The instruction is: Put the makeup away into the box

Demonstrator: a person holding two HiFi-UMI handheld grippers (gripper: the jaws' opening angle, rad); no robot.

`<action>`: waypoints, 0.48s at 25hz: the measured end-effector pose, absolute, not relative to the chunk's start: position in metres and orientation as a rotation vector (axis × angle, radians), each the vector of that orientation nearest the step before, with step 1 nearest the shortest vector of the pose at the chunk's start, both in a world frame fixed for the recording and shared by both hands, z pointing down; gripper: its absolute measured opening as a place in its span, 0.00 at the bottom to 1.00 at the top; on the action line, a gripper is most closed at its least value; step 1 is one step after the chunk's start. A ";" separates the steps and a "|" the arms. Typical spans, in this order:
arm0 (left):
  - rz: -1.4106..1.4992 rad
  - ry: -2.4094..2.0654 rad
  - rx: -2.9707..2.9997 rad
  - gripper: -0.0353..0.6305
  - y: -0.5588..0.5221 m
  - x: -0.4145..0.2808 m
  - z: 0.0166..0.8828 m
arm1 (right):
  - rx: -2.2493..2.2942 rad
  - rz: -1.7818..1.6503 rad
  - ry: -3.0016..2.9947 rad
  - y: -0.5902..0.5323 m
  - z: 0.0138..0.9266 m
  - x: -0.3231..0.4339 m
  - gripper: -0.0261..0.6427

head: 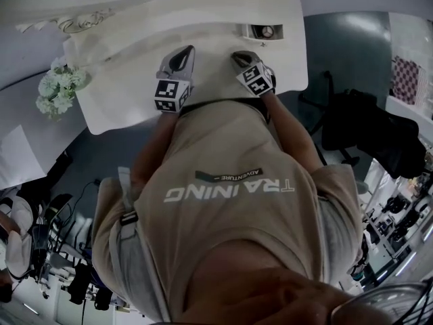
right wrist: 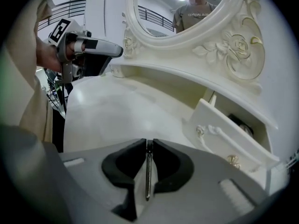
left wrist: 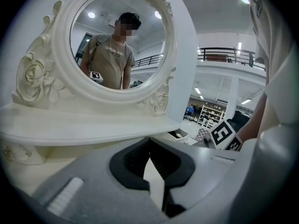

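At the far left edge of the white dressing table (head: 122, 66) stands a bunch of pale flowers (head: 59, 87), and behind the tabletop rises an oval mirror (left wrist: 119, 36) in a carved frame. Right of the flowers, the left gripper (left wrist: 153, 174) is held over the bare tabletop with its jaws apart and only the table surface showing in the gap. Just beside it, the right gripper (right wrist: 148, 169) tilts down toward the table with its jaws drawn together on a slim metal stick (right wrist: 148, 171), which stands upright between the black pads. It is probably a makeup tool, though it is too thin to tell which kind. Farthest right, under the shelf, a small drawer (right wrist: 219, 129) stands pulled open, near the right gripper but apart from it, with a dark item (right wrist: 240, 121) lying inside.
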State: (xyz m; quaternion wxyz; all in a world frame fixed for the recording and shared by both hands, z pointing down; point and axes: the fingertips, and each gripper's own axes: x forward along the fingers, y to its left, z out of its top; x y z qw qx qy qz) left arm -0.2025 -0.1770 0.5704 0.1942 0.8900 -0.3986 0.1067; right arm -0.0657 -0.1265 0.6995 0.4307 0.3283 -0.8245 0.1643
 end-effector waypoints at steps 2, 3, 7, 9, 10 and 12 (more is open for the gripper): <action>0.295 -1.101 2.502 0.06 -0.179 -0.199 0.573 | 0.841 0.419 -2.061 -0.126 0.696 -0.063 0.11; 0.291 -1.091 2.508 0.06 -0.179 -0.197 0.573 | 0.856 0.436 -2.072 -0.127 0.692 -0.062 0.11; 0.292 -1.033 2.531 0.06 -0.180 -0.182 0.577 | 0.892 0.447 -2.129 -0.128 0.668 -0.054 0.11; 0.285 -1.004 2.541 0.06 -0.179 -0.173 0.578 | 0.887 0.391 -2.145 -0.132 0.651 -0.044 0.11; 0.280 -0.994 2.543 0.06 -0.178 -0.170 0.578 | 0.879 0.356 -2.148 -0.135 0.643 -0.039 0.11; 0.273 -0.985 2.538 0.06 -0.175 -0.166 0.579 | 0.864 0.293 -2.147 -0.142 0.628 -0.029 0.11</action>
